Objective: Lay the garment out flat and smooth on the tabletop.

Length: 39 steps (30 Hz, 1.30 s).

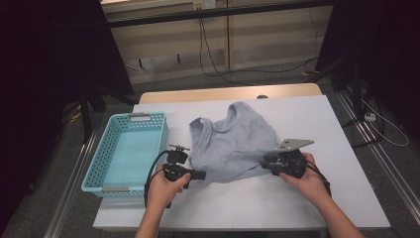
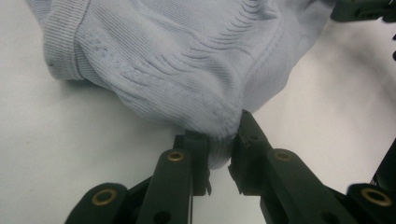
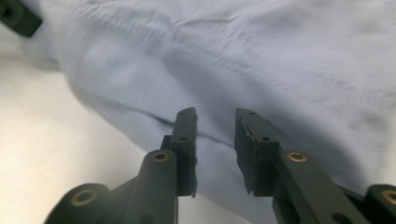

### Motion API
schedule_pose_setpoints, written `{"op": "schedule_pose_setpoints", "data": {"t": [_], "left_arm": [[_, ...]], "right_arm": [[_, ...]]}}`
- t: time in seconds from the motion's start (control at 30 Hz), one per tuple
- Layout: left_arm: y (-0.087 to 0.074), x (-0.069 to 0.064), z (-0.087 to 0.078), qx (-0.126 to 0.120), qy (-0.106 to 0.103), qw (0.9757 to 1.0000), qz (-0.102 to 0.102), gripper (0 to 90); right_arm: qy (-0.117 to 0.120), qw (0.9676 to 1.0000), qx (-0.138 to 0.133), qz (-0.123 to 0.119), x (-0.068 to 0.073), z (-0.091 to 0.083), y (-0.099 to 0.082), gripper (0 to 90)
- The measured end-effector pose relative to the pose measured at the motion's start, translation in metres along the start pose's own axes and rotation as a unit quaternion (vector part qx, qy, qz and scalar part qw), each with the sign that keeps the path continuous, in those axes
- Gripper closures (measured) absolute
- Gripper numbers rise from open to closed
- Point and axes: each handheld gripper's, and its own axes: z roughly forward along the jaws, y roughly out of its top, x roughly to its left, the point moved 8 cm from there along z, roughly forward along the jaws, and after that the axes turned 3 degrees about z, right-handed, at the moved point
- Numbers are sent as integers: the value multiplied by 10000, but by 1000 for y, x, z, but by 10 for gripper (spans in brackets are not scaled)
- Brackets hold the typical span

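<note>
Left gripper (image 2: 219, 151) clamped on hem of pale blue ribbed cotton tank top (image 1: 233, 144); right gripper (image 3: 215, 140) released, jaws parted over fabric. Turquoise perforated plastic basket (image 1: 106, 163) nearby.

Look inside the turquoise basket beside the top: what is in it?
The basket shows a bare floor with nothing on it; its near wall hides a thin strip. The blue top lies outside on the table.

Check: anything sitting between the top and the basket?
Nothing visible. The top lies crumpled on the white table, and the turquoise basket stands right beside it at its left, with bare table between them. The left hand-held gripper holds the top's near hem on the basket side.
</note>
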Motion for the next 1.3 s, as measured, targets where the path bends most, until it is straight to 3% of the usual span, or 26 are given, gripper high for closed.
{"op": "schedule_pose_setpoints", "data": {"t": [0.17,0.2,0.3,0.53,0.8,0.97,1.13,1.3], "left_arm": [[0,0,1,14,8,10000,-3,787],[0,0,1,21,11,10000,1,787],[0,1,1,19,0,10000,-7,787],[-1,2,3,96,-14,9999,58,787],[0,3,4,51,-4,10000,-14,788],[0,2,5,64,-24,10000,-37,789],[2,-1,8,64,-94,9999,27,794],[1,-3,9,112,-47,9999,33,794]], "right_arm": [[-350,9990,-245,114,-15,-11,6,650],[-516,9982,-277,111,-20,-13,6,648],[-711,9968,-344,131,-28,-18,8,673],[-1036,9942,-191,213,-48,-19,-1,707],[-1052,9936,344,230,-56,-3,-17,836],[-982,9939,333,370,-59,-3,-17,868],[-960,9931,138,660,-69,-18,-13,872],[-836,9941,323,611,-67,-16,-21,868]]}}
